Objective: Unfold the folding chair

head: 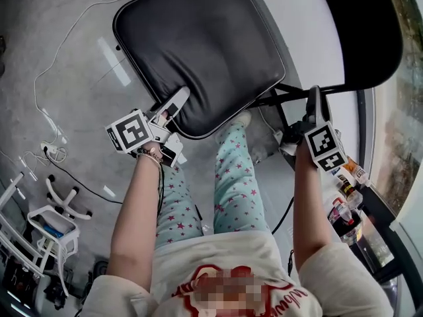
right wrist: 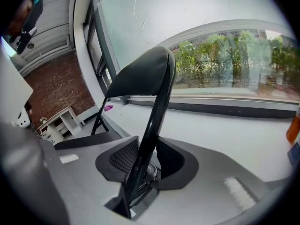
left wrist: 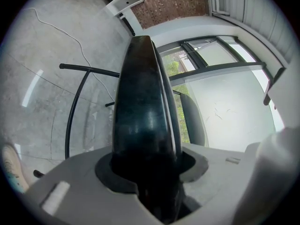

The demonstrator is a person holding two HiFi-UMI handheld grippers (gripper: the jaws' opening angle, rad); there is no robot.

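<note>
Left gripper (head: 174, 103) clamped the seat cushion (head: 198, 45) by its near edge, and right gripper (head: 316, 104) gripped the backrest tube (right wrist: 158, 107) just ahead. Each held one half of the folding chair (head: 271, 98), likely to spread them apart.

One chair (head: 198, 51): one seat, one backrest (head: 360, 32) at one o'clock.

Two grippers: left gripper (head: 173, 104) at nine o'clock, right gripper (head: 316, 101) at three o'clock.

Two marker cubes, one per gripper: left cube (head: 129, 131), right cube (head: 325, 147).

One person at six o'clock: two arms, two legs, one shoe (head: 243, 117) in the head view.

Bottles (head: 344, 197) at four o'clock: at least three, exact count unclear.

Three cables: one white cable (head: 46, 61) at ten o'clock, one black cable (head: 86, 185) at eight o'clock, another black one at five o'clock.

One power strip (head: 51, 150) at nine o'clock.

One white rack (head: 49, 233) at eight o'clock.
</note>
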